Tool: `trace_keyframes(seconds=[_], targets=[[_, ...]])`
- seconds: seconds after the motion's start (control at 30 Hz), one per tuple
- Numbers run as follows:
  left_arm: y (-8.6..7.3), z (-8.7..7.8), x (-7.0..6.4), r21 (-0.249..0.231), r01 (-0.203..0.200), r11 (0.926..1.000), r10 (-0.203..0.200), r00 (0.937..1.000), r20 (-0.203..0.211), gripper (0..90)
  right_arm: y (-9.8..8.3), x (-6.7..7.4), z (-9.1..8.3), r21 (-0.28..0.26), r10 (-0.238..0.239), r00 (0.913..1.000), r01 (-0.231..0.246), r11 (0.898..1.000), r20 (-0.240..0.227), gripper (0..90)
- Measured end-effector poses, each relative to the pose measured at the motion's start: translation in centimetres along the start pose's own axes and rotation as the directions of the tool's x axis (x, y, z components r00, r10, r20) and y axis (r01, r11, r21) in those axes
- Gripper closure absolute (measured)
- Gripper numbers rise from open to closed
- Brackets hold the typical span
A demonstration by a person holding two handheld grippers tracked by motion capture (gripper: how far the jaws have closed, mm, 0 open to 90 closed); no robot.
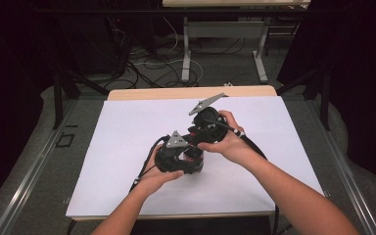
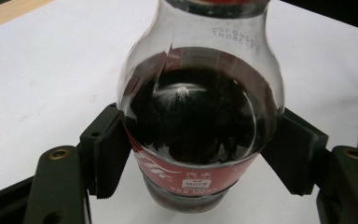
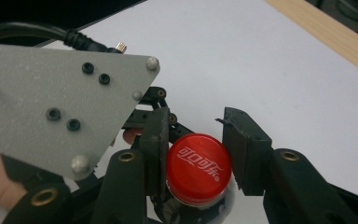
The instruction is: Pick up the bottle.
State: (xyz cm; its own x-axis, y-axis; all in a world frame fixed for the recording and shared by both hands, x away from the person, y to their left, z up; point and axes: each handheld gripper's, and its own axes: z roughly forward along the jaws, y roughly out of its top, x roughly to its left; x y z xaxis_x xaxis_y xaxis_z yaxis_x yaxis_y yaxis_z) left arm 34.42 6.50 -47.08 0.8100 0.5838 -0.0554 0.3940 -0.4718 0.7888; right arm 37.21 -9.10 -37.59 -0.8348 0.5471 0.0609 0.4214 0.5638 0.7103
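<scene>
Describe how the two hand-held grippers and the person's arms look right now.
Both are black. The left hand-held gripper has two broad jaws with ribbed black pads and brass-coloured bushings. The right hand-held gripper is built the same. Each carries a grey three-cornered plate with black screws and silver rivets, and trails a black cable. The forearms are bare, no sleeves or gloves.

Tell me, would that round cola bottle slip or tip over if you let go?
The clear round plastic cola bottle probably feels heavy for its size, since dark drink fills much of it. Its smooth curved sides could be slippery. Its base looks narrower than its belly, so a push might tip it, then it would roll.
</scene>
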Motion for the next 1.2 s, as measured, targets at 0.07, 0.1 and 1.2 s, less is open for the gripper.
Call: trace_keyframes(seconds=[0.07,0.1,1.2], targets=[[0.0,0.0,-0.1,-0.004,-0.002,1.0,0.002,1.0,0.005,30.1,0.2,-0.5,-0.1,0.017,-0.052,0.997,0.053,0.998,-0.056,62.0],[0.0,0.0,-0.1,-0.001,-0.011,0.9999,0.011,0.9999,0.006,30.1,0.2,-0.8,-0.1,0.02,-0.084,0.9929,0.086,0.996,-0.084,62.0],[0.1,-0.1,-0.3,-0.02,-0.007,0.9998,0.007,1.0,0.002,30.0,-0.2,0.9,-0.4,0.008,0.016,0.993,-0.017,1.0,0.117,41.3]])
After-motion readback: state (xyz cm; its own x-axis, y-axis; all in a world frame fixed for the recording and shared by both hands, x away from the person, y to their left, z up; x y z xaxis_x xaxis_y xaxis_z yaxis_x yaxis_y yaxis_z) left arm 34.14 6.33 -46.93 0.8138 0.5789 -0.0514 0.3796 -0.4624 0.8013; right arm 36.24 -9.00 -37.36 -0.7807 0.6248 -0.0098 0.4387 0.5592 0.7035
